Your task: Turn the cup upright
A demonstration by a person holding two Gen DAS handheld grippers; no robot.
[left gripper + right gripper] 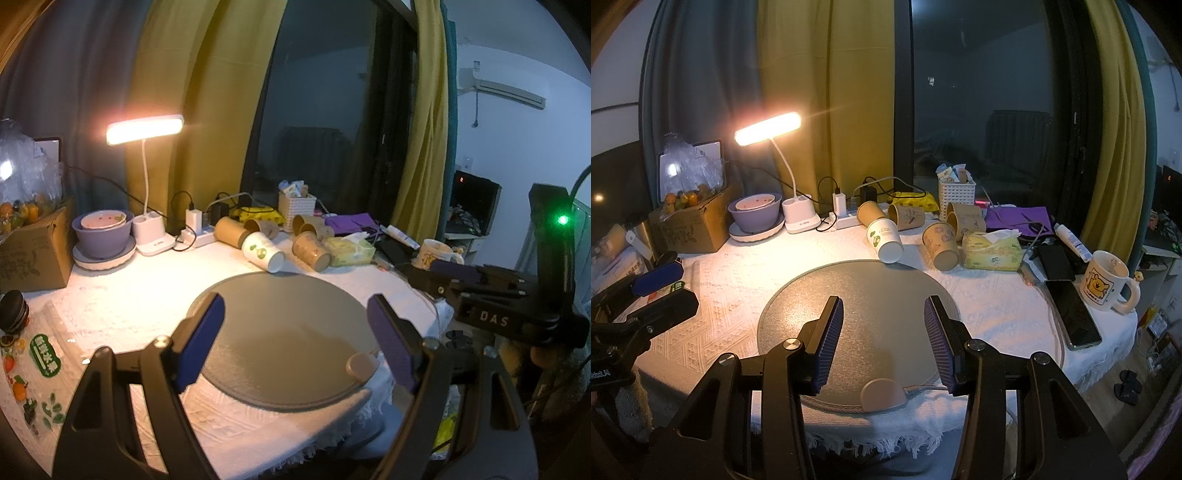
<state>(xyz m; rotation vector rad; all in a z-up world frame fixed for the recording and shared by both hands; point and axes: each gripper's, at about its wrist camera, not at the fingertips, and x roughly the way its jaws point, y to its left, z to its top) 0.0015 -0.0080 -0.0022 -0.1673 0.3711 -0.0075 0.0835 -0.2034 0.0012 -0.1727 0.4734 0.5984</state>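
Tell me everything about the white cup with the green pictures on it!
The white paper cup has green leafy drawings and some tiny printing on its side. It looks like thin paper. It is lying on its side on the white tablecloth, with its flat bottom pointing toward the camera and its open mouth facing away. Its bottom end sits right at the back edge of the round grey mat. A brown paper cup lies right behind it, and may be touching it. No fingers touch it.

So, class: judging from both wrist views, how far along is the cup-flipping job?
Nothing looks done: the white paper cup lies on its side at the far edge of the round grey mat, brown cups toppled behind. Nothing is in hand: left gripper and right gripper hang open, empty. Reaching, gripping and uprighting all remain.
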